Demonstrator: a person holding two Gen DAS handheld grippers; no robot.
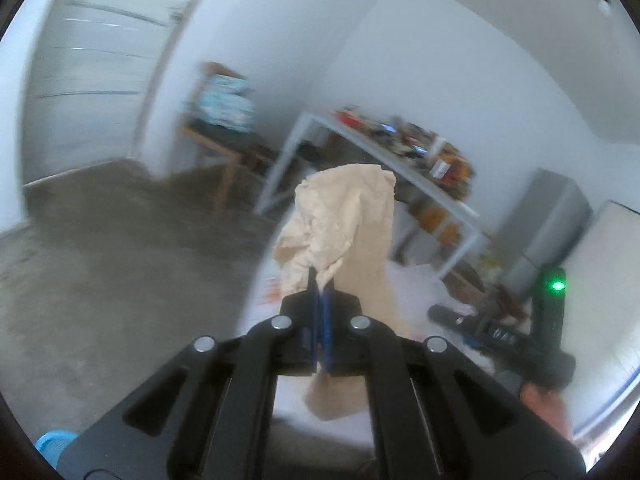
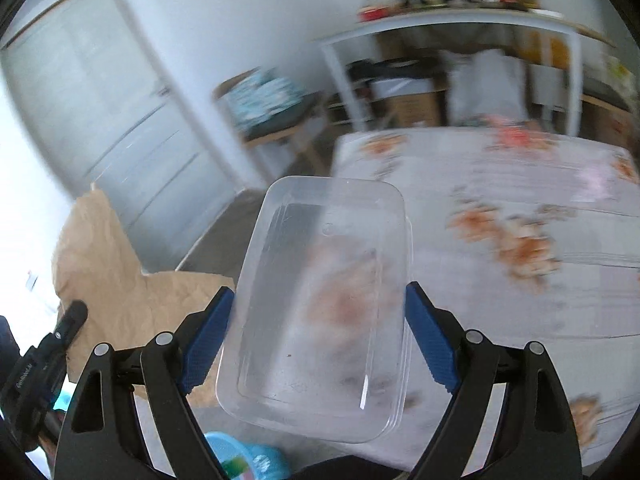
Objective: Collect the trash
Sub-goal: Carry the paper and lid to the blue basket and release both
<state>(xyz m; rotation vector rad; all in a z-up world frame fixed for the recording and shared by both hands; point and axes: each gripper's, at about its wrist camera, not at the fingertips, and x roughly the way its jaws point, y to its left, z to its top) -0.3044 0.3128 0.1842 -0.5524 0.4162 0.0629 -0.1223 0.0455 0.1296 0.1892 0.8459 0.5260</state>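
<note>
Between your right gripper's (image 2: 320, 340) blue pads sits a clear plastic container (image 2: 324, 300), clamped across its width above the floral tabletop (image 2: 520, 208). Your left gripper (image 1: 320, 292) is clenched on a crumpled brown paper bag (image 1: 340, 216), held up over the tabletop's edge.
</note>
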